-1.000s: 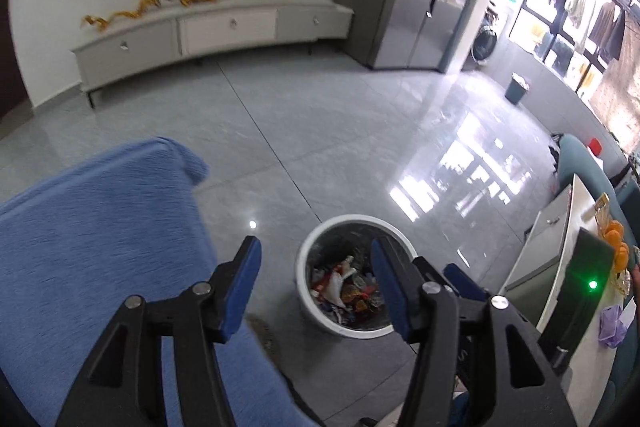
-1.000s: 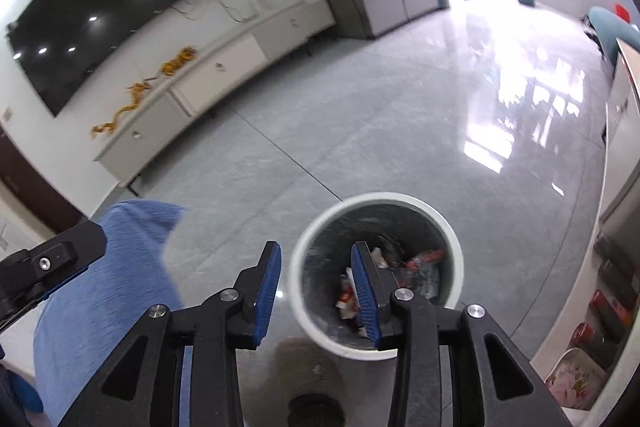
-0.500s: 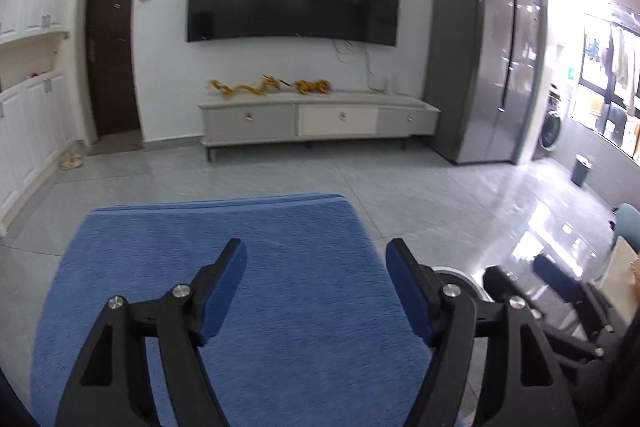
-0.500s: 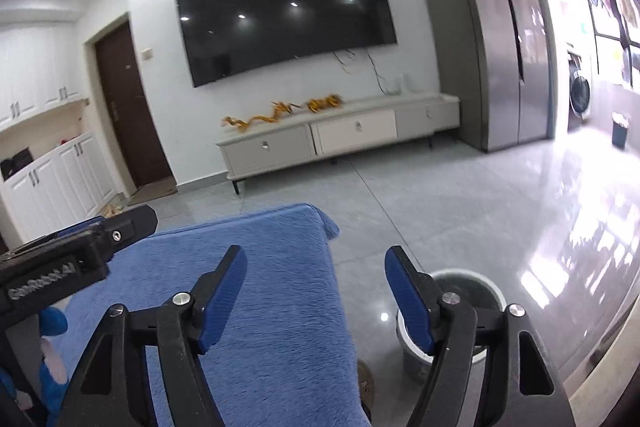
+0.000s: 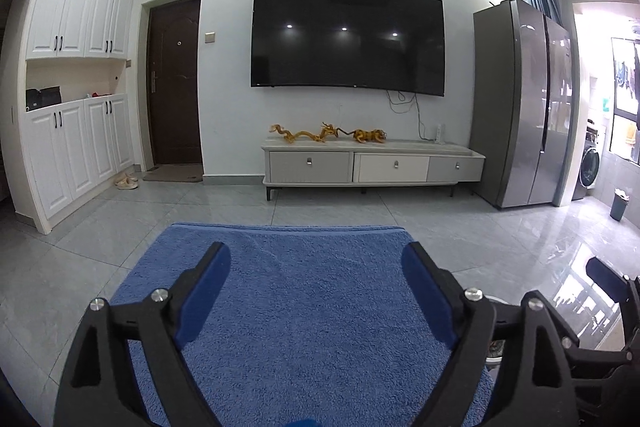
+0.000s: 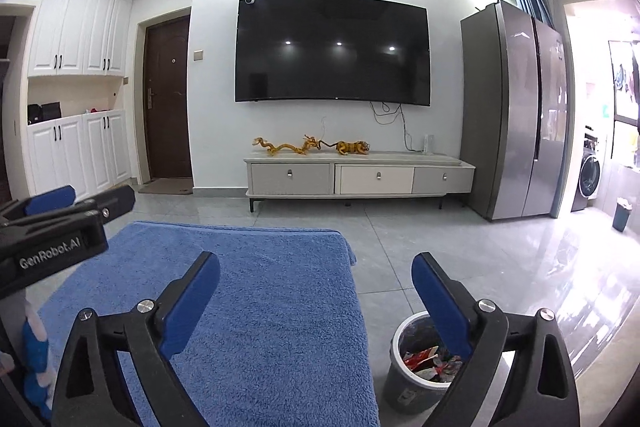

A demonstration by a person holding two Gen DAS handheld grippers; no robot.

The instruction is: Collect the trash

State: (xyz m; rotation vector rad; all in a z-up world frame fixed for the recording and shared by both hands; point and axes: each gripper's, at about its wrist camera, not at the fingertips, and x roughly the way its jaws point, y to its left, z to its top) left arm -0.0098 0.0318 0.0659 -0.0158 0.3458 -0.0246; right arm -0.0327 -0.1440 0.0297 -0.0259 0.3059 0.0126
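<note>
My left gripper is open and empty, held level above a blue towel-covered surface. My right gripper is also open and empty above the same blue surface. A grey trash bin with a white rim stands on the floor at the lower right of the right wrist view, with colourful wrappers inside. My right finger partly hides the bin. The left gripper body shows at the left edge of the right wrist view.
A TV cabinet stands against the far wall under a wall-mounted TV. A steel fridge is at the right, white cupboards and a dark door at the left. Glossy tile floor lies between.
Both grippers have tilted up from looking down into the bin to looking level across the room. The right gripper's jaws have opened wider. The bin has dropped to the lower right.
</note>
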